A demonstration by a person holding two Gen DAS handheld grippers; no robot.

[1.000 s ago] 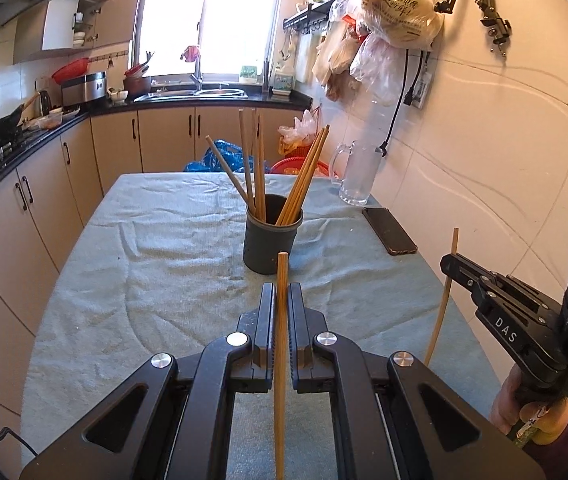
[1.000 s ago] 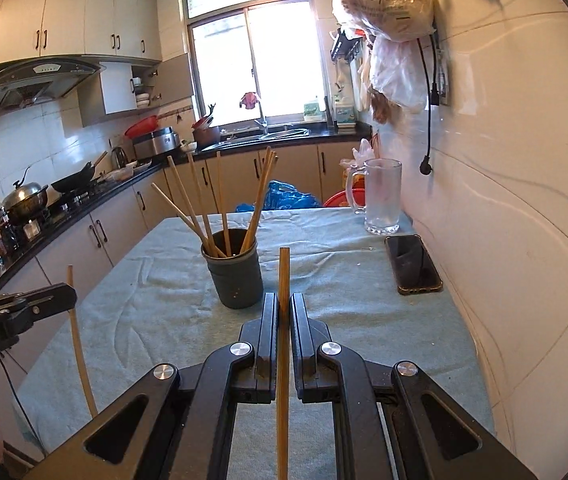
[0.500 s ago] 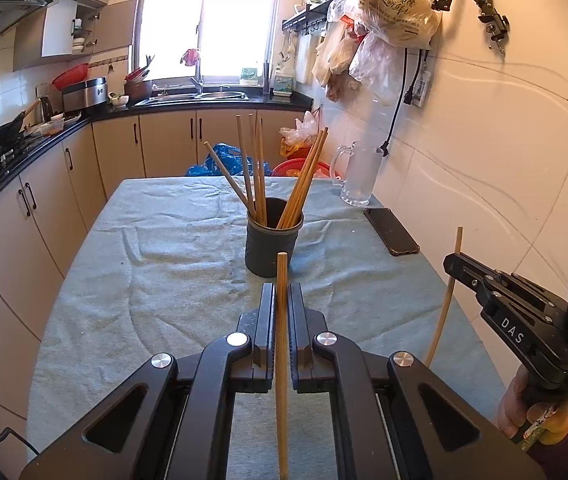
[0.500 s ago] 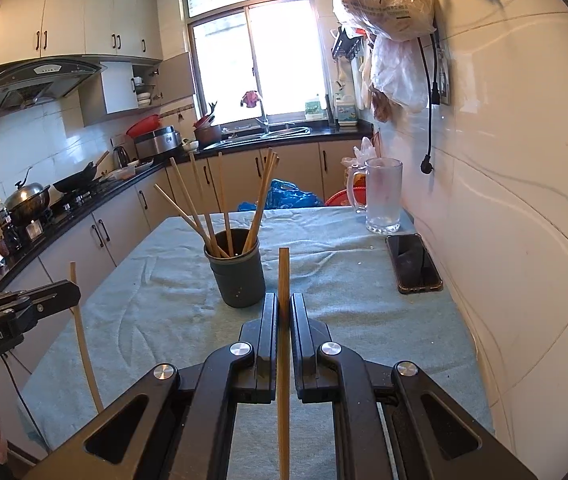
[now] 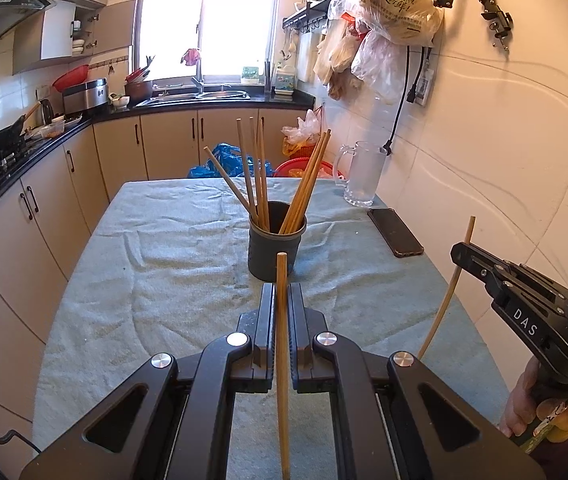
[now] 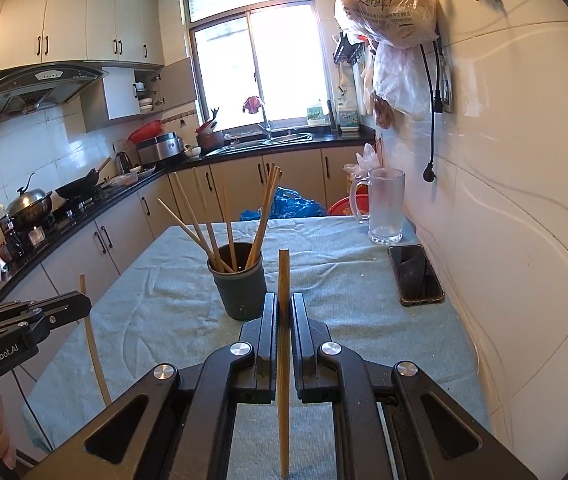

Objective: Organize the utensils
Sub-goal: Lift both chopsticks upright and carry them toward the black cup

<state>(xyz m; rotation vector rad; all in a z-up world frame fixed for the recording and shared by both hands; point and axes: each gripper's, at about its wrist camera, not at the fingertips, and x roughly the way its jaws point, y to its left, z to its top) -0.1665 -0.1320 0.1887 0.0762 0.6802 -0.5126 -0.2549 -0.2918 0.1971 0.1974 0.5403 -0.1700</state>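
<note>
A dark grey cup stands mid-table with several wooden chopsticks fanned out of it. My left gripper is shut on a single upright chopstick, just short of the cup. My right gripper is likewise shut on one upright chopstick, the cup just ahead to its left. Each gripper shows in the other's view, still pinching its stick: the right gripper at the right edge and the left gripper at the left edge.
A light green towel covers the table. A glass mug and a dark phone lie at the far right by the tiled wall. Cabinets and a stove counter run along the left. A hand grips the right tool.
Both views have drifted slightly; the cup sits a touch nearer in the right wrist view. Both grips on the chopsticks are unchanged.
</note>
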